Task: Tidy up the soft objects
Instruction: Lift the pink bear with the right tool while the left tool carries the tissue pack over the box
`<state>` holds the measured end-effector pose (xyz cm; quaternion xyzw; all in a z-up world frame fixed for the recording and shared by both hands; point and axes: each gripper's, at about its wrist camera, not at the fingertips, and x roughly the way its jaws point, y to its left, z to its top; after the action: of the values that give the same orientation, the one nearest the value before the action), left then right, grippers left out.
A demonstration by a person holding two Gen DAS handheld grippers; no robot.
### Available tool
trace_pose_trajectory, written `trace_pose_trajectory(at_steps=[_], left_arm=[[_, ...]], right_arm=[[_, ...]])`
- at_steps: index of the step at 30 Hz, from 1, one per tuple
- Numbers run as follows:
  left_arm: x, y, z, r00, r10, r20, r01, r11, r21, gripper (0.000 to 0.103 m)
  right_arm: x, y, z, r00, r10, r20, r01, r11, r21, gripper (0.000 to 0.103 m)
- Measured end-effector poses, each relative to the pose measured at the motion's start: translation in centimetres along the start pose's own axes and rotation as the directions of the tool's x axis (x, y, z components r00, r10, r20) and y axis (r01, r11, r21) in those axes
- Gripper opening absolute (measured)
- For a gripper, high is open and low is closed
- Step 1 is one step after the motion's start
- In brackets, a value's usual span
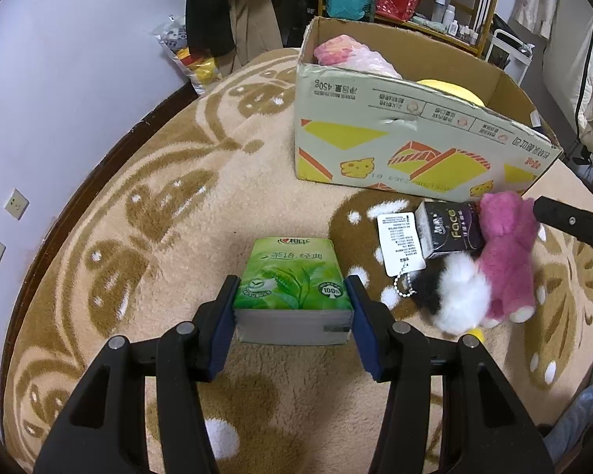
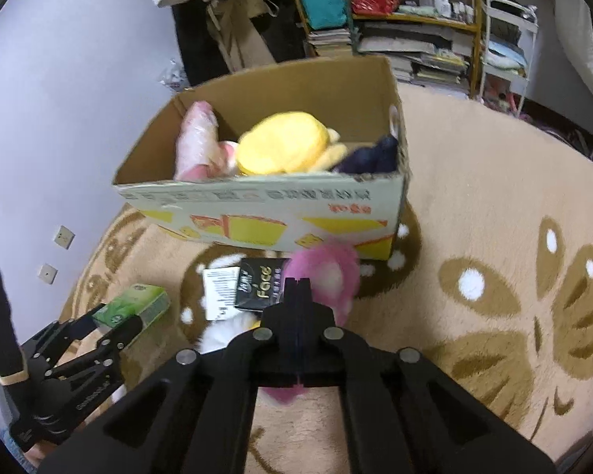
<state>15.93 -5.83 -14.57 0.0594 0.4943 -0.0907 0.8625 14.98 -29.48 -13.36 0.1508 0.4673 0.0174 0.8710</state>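
My left gripper (image 1: pixel 292 296) is shut on a green tissue pack (image 1: pixel 292 276), just above the beige rug; it also shows in the right wrist view (image 2: pixel 114 322) with the pack (image 2: pixel 138 302). My right gripper (image 2: pixel 298 282) is shut and empty, its fingers pressed together above a pink plush toy (image 2: pixel 328 280). The pink plush (image 1: pixel 506 252) lies on the rug beside a black-and-white plush (image 1: pixel 454 296) and a black tissue pack (image 1: pixel 450 233). An open cardboard box (image 2: pixel 265 213) holds a yellow plush (image 2: pixel 284 142), a pink bagged toy (image 2: pixel 195 134) and a dark cloth (image 2: pixel 375 156).
A white tag on a bead chain (image 1: pixel 401 245) lies by the black pack. A patterned rug (image 1: pixel 178 205) covers the floor. Shelves with bags and books (image 2: pixel 407 19) stand behind the box. Hanging clothes (image 1: pixel 233 8) and a plastic bag (image 1: pixel 186 51) are by the wall.
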Motion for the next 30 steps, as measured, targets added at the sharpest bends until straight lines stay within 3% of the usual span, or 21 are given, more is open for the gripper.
trace_pose_trajectory(at_steps=[6, 9, 13, 20, 21, 22, 23, 30], left_arm=[[-0.2, 0.0, -0.1, 1.000, 0.003, 0.000, -0.003, 1.000, 0.003, 0.051], [-0.2, -0.1, -0.1, 1.000, 0.004, -0.001, -0.004, 1.000, 0.004, 0.051], [0.0, -0.1, -0.1, 1.000, 0.003, -0.004, -0.003, 1.000, 0.001, 0.051], [-0.3, -0.3, -0.1, 1.000, 0.012, 0.016, -0.012, 1.000, 0.011, 0.051], [-0.3, -0.3, 0.0, 1.000, 0.015, 0.020, -0.015, 1.000, 0.011, 0.051], [-0.3, -0.3, 0.0, 1.000, 0.020, 0.024, -0.020, 1.000, 0.011, 0.051], [-0.4, -0.3, 0.0, 0.999, 0.022, 0.027, -0.022, 1.000, 0.011, 0.051], [-1.1, -0.2, 0.2, 0.998, 0.032, 0.057, -0.033, 0.999, 0.011, 0.051]], right_arm=[[0.2, 0.0, -0.2, 1.000, -0.012, -0.016, 0.013, 1.000, 0.025, 0.001], [0.1, -0.5, -0.2, 1.000, -0.008, -0.026, 0.009, 0.998, 0.061, 0.008], [-0.3, -1.2, -0.1, 1.000, -0.013, -0.014, 0.015, 0.994, 0.108, 0.041], [1.1, -1.9, 0.6, 1.000, 0.000, -0.011, 0.001, 0.991, 0.132, 0.041], [1.7, -1.8, 0.7, 1.000, 0.000, -0.022, 0.002, 0.992, 0.129, 0.038], [2.0, -1.8, 0.7, 1.000, 0.001, -0.028, 0.003, 0.993, 0.122, 0.019], [2.2, -1.7, 0.7, 1.000, -0.003, -0.030, 0.006, 0.994, 0.110, 0.016], [0.0, -0.1, 1.0, 0.999, -0.007, 0.034, 0.006, 1.000, 0.030, 0.016]])
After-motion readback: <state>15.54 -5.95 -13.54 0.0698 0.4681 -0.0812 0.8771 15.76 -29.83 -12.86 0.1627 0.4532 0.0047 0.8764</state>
